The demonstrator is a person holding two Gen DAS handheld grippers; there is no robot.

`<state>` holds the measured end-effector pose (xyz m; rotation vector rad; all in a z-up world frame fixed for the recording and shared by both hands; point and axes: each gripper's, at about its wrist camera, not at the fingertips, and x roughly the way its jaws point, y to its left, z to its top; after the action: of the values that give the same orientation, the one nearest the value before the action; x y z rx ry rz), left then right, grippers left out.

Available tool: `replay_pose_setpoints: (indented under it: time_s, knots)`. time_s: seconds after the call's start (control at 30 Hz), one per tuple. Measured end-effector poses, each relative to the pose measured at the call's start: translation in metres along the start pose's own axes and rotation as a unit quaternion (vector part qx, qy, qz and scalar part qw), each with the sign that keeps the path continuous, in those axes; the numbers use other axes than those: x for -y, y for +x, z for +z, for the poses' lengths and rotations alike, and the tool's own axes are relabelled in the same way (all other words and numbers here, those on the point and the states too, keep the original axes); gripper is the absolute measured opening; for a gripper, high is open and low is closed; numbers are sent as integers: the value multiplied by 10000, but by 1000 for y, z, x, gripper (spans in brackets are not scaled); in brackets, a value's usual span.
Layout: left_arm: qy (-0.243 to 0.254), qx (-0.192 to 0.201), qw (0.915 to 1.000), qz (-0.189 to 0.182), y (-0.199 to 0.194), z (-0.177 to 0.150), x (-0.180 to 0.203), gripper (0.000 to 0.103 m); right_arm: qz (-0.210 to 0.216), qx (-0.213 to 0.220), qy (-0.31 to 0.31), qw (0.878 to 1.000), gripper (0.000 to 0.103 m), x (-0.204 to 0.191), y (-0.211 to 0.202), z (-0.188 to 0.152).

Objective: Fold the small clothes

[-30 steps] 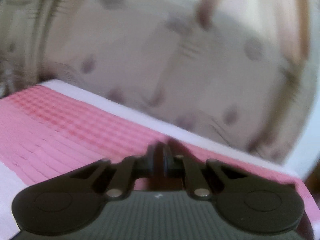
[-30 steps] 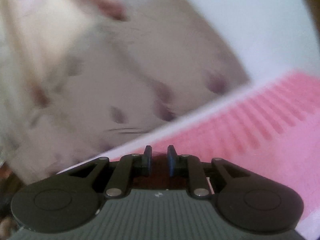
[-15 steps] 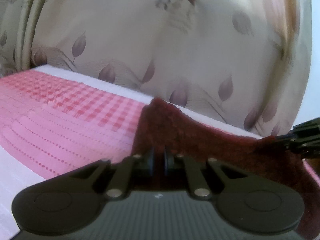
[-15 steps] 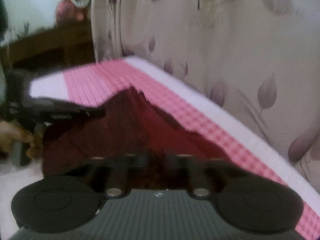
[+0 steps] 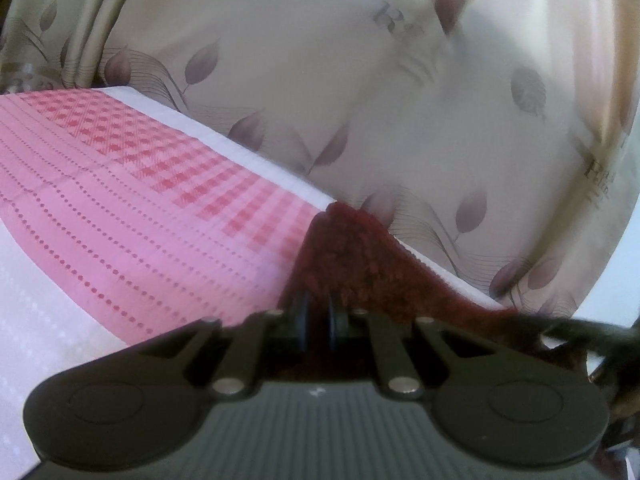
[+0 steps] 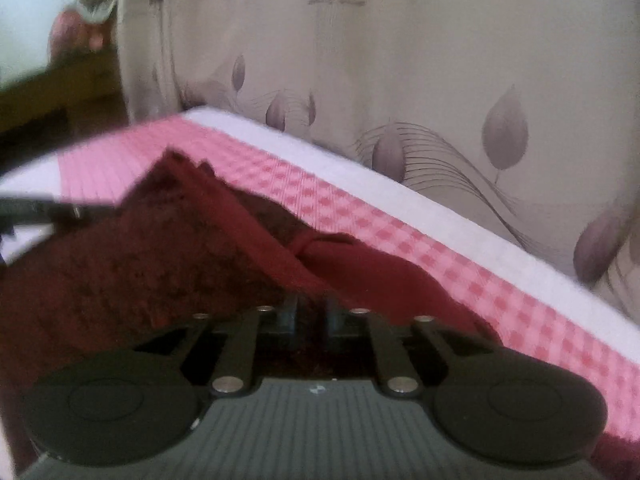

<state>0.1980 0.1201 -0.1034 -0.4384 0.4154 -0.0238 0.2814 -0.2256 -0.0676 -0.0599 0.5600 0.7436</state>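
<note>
While my left gripper pinches one edge of the dark red garment, my right gripper is clamped on another part of it, fingers nearly together on the cloth. I see the garment partly raised, draped over the pink checked bedcover near the bedcover's white border. Beyond that border hangs a beige leaf-print curtain. Both views are slightly blurred.

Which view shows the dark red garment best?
Right wrist: the dark red garment fills the left foreground, with a smoother fold and peaked edge visible. Left wrist shows only a narrow ridge rising above the fingers, partly blurred.
</note>
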Motion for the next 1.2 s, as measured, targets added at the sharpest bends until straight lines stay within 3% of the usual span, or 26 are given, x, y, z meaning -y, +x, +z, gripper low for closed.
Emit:
replay_pose_setpoints:
  time_s: [0.1, 0.2, 0.27, 0.3, 0.37, 0.53, 0.6, 0.63, 0.73, 0.87, 0.93, 1.0, 1.1, 1.2]
  knots:
    - [-3, 1, 10000, 12, -1, 0, 0, 10, 164, 679, 655, 9954, 35, 21, -48, 8]
    - [-1, 2, 10000, 11, -1, 0, 0, 10, 158, 987, 895, 9910, 39, 29, -80, 8]
    - [11, 4, 10000, 16, -1, 0, 0, 10, 165, 917, 703, 9932, 33, 21, -89, 3]
    - [19, 5, 10000, 18, -1, 0, 0, 10, 205, 787, 539, 9952, 25, 13, -88, -1]
    - [25, 8, 10000, 24, -1, 0, 1, 10, 233, 471, 172, 9985, 20, -3, -79, -10]
    - [34, 8, 10000, 37, 0, 0, 2, 10, -469, -469, -316, 9973, 9, -15, -28, -27]
    - [15, 7, 10000, 52, 0, 0, 1, 10, -464, -400, 92, 9981, 6, -4, -30, -25]
    - [3, 5, 10000, 45, 0, 0, 1, 10, -595, -386, 380, 9968, 0, 5, -34, -23]
    - [4, 7, 10000, 65, 0, 0, 1, 10, -504, -65, 1162, 9919, 0, 37, -63, -28]
    - [2, 8, 10000, 62, 0, 0, 1, 10, -1086, 375, 1424, 9831, 0, 64, -107, -35]
    - [5, 7, 10000, 65, -1, 0, 1, 10, -1382, 495, 1428, 9788, 18, 78, -119, -40]
    - [18, 8, 10000, 71, -1, 0, 1, 10, -1596, 516, 1432, 9754, 54, 88, -126, -47]
    - [44, 4, 9999, 91, -1, 0, 2, 10, -1444, 464, 1487, 9772, 56, 92, -124, -54]
    - [43, 4, 9999, 92, -1, 0, 2, 10, -1584, 218, 1186, 9800, 53, 80, -107, -56]
